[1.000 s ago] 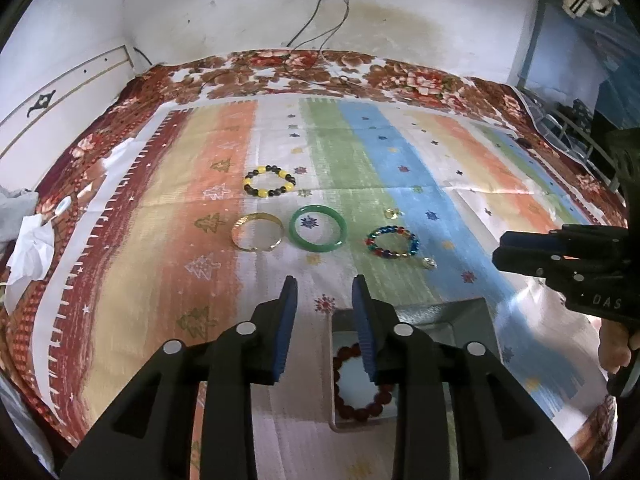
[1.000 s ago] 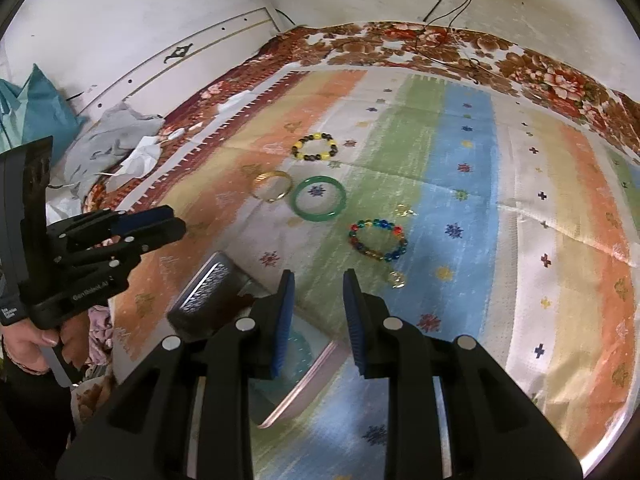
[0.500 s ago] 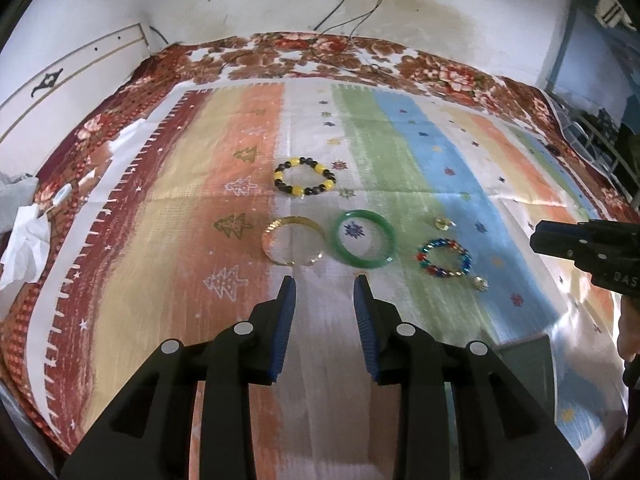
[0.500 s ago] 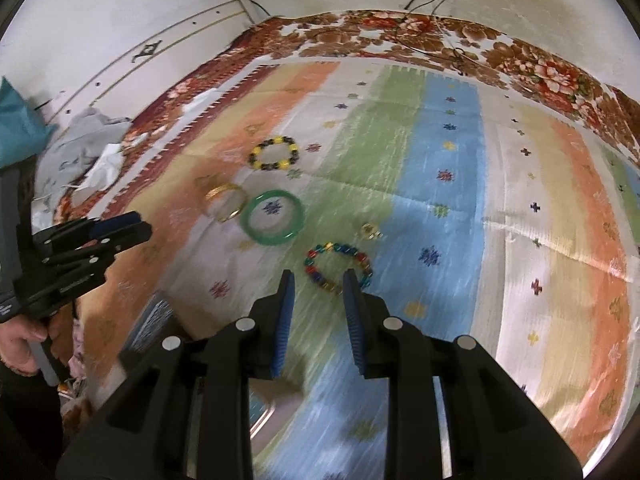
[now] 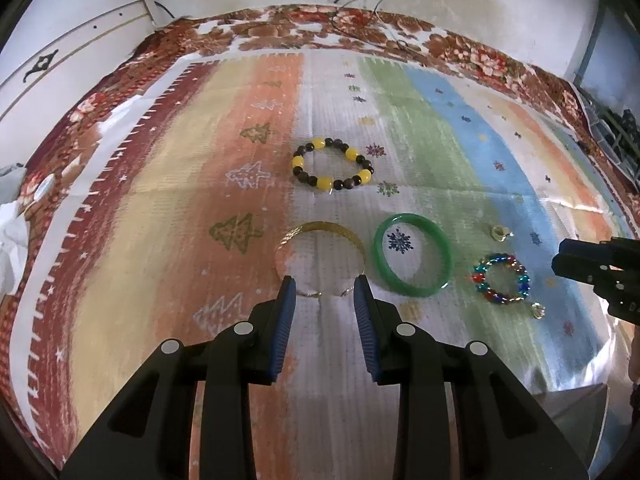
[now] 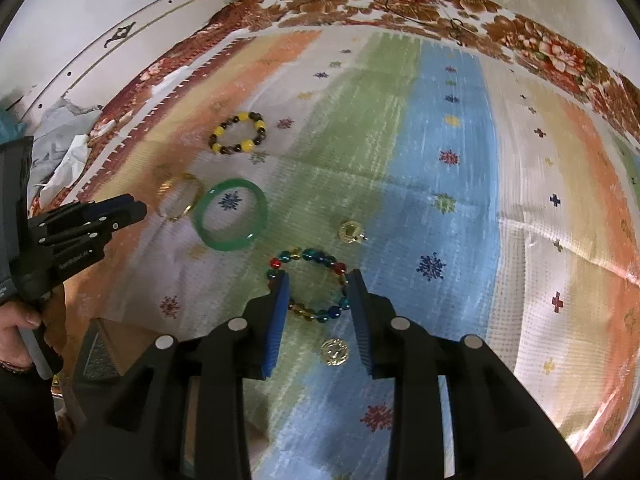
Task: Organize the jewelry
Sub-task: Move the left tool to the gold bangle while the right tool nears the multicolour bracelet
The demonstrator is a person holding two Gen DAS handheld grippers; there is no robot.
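Both your grippers hang open over the jewelry.
Left gripper [image 5: 325,289] straddles the gold bangle [image 5: 320,248]; right gripper [image 6: 318,284] straddles the multicolored bead bracelet [image 6: 312,284].

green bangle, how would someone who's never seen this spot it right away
On the striped bedspread, find the row of three bracelets near the jaws. The green bangle lies in the middle, between the gold bangle and the multicolored bead bracelet. It alone is a smooth, solid green ring.
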